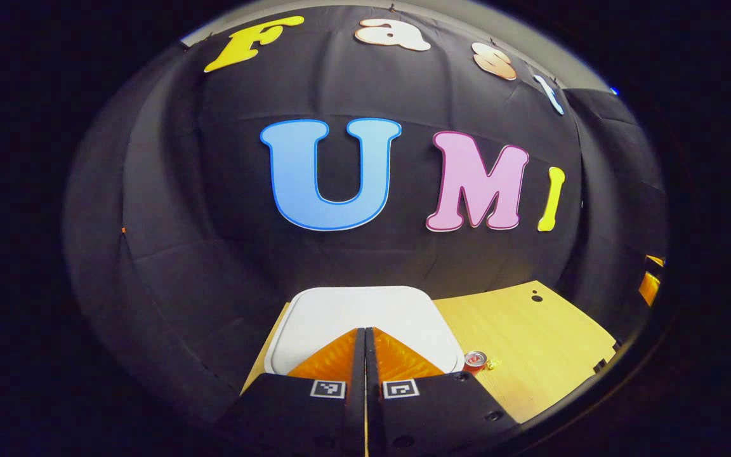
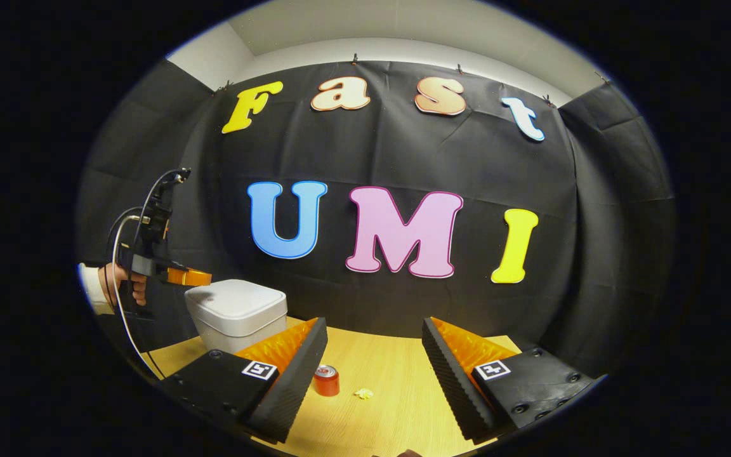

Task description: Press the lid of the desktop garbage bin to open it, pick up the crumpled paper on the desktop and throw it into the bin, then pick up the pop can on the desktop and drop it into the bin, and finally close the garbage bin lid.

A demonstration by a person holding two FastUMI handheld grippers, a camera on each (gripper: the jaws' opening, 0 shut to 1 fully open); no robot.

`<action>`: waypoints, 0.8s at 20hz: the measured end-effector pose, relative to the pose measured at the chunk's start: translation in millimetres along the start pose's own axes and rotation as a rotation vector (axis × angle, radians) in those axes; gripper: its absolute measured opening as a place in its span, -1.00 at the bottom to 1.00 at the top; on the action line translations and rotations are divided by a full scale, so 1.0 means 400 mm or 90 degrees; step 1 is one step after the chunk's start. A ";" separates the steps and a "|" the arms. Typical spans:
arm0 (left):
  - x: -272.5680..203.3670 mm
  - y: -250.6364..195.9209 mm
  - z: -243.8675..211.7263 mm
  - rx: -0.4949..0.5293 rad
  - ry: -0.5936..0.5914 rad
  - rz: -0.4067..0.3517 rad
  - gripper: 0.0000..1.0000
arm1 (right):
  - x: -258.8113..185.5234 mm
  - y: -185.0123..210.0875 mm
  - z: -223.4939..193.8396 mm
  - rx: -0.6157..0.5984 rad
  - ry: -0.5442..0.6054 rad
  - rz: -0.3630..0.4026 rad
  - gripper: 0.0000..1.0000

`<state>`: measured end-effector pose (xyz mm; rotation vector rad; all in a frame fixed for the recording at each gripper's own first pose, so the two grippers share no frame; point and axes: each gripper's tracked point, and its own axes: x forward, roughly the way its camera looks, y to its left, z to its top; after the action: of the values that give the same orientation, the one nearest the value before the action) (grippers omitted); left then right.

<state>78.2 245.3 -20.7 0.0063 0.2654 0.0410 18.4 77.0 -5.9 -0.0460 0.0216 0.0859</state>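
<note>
Left gripper (image 1: 365, 346) fingers pressed together, holding nothing, poised over bin lid (image 1: 365, 311), lower centre. Right gripper (image 2: 375, 355) wide open, empty. Can (image 2: 326, 380) light, stiff, slippery: grip mid-body. Paper (image 2: 363, 393) beside it, tiny, soft: pinch whole. Lid looks closed.

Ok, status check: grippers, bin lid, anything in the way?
Left gripper shut, empty, hovering over bin lid. Right gripper open, empty. Lid down; pop can and crumpled paper on the desktop. Nothing blocking.

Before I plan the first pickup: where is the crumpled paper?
In the right gripper view the crumpled paper lies on the wooden desktop, just right of the pop can, between the open right gripper fingers.
</note>
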 end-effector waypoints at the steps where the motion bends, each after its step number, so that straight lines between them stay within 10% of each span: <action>1: 0.015 0.004 -0.020 -0.005 0.021 -0.005 -0.86 | -0.001 -0.005 0.001 0.006 0.000 -0.003 0.94; 8: 0.064 0.006 -0.078 -0.071 0.084 -0.020 -0.84 | 0.000 -0.024 -0.055 0.011 0.032 -0.020 0.94; 16: 0.024 0.032 0.063 -0.004 -0.067 0.013 -0.84 | 0.026 -0.006 -0.070 0.002 0.046 -0.018 0.93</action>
<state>93.6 258.6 1.3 0.0050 0.1603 0.0615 28.3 74.0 -33.9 -0.0467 0.0939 0.0559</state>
